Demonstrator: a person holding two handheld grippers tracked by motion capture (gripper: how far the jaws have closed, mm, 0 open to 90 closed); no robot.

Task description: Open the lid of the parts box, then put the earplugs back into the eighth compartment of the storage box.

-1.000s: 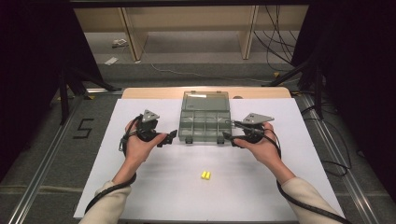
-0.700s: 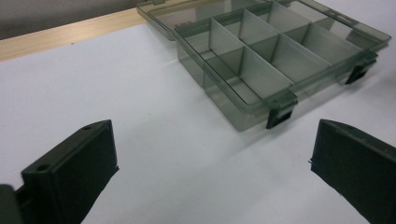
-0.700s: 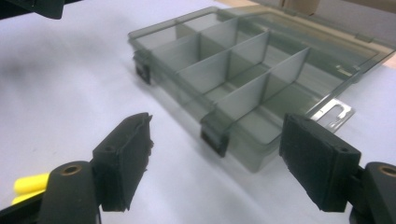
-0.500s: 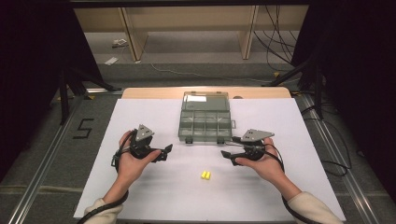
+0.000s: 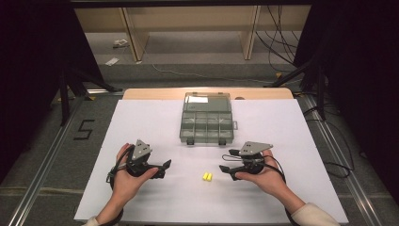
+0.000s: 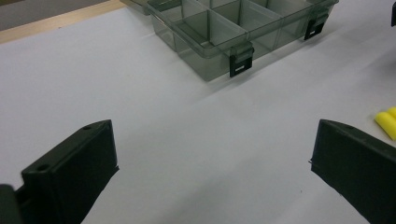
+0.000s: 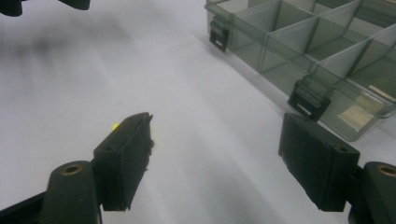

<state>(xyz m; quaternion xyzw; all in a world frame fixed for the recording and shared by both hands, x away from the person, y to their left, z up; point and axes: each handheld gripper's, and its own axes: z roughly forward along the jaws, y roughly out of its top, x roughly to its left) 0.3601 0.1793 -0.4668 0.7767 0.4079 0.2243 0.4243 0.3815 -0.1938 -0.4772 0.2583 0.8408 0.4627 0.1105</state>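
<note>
At the near edge of the white table [image 5: 141,117], I hold both grippers low with nothing in either. The left gripper [image 5: 162,168] has its jaws spread wide, and so does the right gripper [image 5: 227,169]; both point inward toward each other.

Between the two sets of fingertips lie the yellow pieces [image 5: 206,176], a small pair side by side on the sheet. They sit nearer my right fingers than my left. In the left gripper view they show just past the right-hand jaw, off the line of the opening [image 6: 387,122]; in the right gripper view a sliver of yellow peeks over the tip of the left-hand jaw [image 7: 115,126].

I judge the step in hand to be picking up these pieces with the right gripper. To do it well I should swing the opening sideways until the yellow sits midway between the pads, come down until the tips nearly brush the sheet, then close slowly. The pieces are small and look rounded, so a crooked pinch could flick one away; taking them across their short side seems safer.

Beyond the fingers, well apart from the yellow pair, stands the compartment box [image 5: 207,123], a smoky clear organiser with dark latches on its near wall. Its lid lies folded back on the far side. The near compartments look bare; I can make out a pale label or card in a far section, and cannot tell what else it holds.
</note>
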